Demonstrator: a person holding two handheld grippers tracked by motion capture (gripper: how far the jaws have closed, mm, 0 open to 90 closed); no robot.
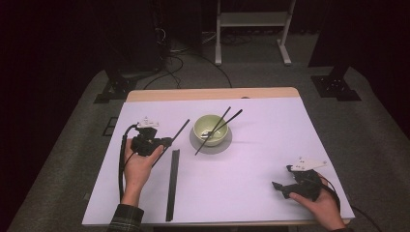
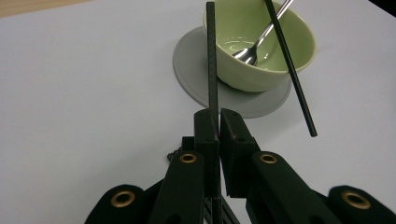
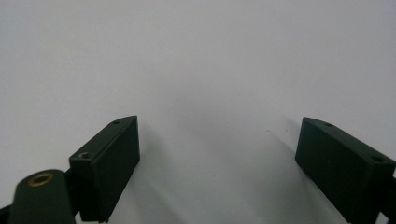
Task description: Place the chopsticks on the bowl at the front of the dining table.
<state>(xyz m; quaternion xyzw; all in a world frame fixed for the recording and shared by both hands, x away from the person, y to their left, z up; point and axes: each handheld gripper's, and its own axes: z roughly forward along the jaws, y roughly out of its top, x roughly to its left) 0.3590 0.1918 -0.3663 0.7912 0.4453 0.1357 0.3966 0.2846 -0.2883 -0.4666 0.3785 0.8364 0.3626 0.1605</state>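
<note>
A pale green bowl (image 1: pixel 212 129) (image 2: pixel 280 60) stands on a round grey coaster (image 1: pixel 227 144) (image 2: pixel 196 79) at the table's middle. Inside it lies a metal spoon (image 2: pixel 252 49). One black chopstick (image 1: pixel 232 118) (image 2: pixel 292 74) leans across the bowl's rim with its lower end on the table. My left gripper (image 1: pixel 168 142) (image 2: pixel 217 114) is left of the bowl, shut on a second black chopstick (image 1: pixel 180 128) (image 2: pixel 212 70) that points toward the bowl. At the near right, my right gripper (image 1: pixel 276 185) (image 3: pixel 219 123) is open over bare table with nothing between its fingers.
A long, narrow black case (image 1: pixel 172 183) lies on the white table (image 1: pixel 270 145), near the left hand, running toward the front edge. Beyond the table's far wooden edge are floor cables and a white frame's legs (image 1: pixel 251 29).
</note>
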